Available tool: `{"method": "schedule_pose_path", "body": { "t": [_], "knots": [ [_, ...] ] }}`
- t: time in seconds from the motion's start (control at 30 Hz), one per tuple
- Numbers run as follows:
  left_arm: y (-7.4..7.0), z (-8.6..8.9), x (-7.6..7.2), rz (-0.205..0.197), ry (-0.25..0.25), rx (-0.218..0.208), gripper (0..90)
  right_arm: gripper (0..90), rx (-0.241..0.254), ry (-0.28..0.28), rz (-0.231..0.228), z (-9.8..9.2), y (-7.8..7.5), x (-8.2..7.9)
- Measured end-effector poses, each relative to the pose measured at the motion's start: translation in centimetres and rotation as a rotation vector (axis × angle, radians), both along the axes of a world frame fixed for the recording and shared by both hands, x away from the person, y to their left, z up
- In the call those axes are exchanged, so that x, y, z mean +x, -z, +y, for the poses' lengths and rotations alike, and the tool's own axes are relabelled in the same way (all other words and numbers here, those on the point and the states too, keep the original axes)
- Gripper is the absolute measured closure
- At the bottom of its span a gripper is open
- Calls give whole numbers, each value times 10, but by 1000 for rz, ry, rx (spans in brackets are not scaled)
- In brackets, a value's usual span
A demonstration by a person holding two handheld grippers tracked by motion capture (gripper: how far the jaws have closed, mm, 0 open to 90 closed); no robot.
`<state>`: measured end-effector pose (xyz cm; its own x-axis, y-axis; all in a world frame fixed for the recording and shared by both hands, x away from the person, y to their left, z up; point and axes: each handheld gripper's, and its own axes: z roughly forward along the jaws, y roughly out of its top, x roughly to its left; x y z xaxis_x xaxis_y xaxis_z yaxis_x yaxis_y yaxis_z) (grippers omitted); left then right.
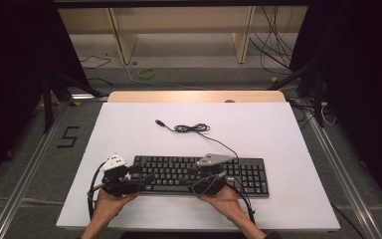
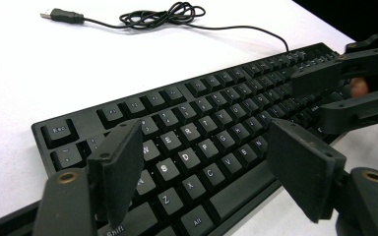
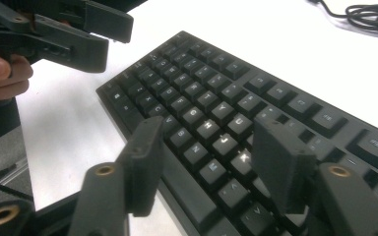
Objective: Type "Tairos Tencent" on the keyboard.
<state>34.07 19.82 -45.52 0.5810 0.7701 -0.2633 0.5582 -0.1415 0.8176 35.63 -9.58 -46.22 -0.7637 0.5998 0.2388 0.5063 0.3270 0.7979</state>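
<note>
A black keyboard point(image 1: 248, 175) lies across the near part of the white table point(image 1: 278, 134). Its thin cable point(image 1: 194, 128) runs back to a loose coil and ends in a USB plug point(image 1: 159, 122). My left gripper point(image 1: 146, 175) hovers over the keyboard's left end, open, nothing between its jaws. In the left gripper view, the left gripper point(image 2: 204, 142) stands just above the letter keys of the keyboard point(image 2: 197, 108). My right gripper point(image 1: 195, 180) is over the middle keys, also open and empty. In its own view the right gripper point(image 3: 209, 132) stands above the keyboard point(image 3: 216, 73), facing the left gripper point(image 3: 115, 42).
A wooden strip point(image 1: 194, 96) borders the table's far edge. Beyond it are floor cables point(image 1: 278, 45) and wooden legs point(image 1: 122, 35). Black stands point(image 1: 47, 89) flank the table. A taped figure 5 point(image 1: 69, 137) marks the floor at left. The coiled cable point(image 2: 162, 12) lies behind the keyboard.
</note>
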Motion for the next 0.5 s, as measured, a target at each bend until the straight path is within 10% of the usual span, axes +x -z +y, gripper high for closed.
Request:
{"method": "schedule_pose_path", "body": {
  "t": [0.5],
  "knots": [
    [1, -24, 23, 36, 20, 46, 400, 362, 15, 32, -26, -29, -3, -9]
  ]
}}
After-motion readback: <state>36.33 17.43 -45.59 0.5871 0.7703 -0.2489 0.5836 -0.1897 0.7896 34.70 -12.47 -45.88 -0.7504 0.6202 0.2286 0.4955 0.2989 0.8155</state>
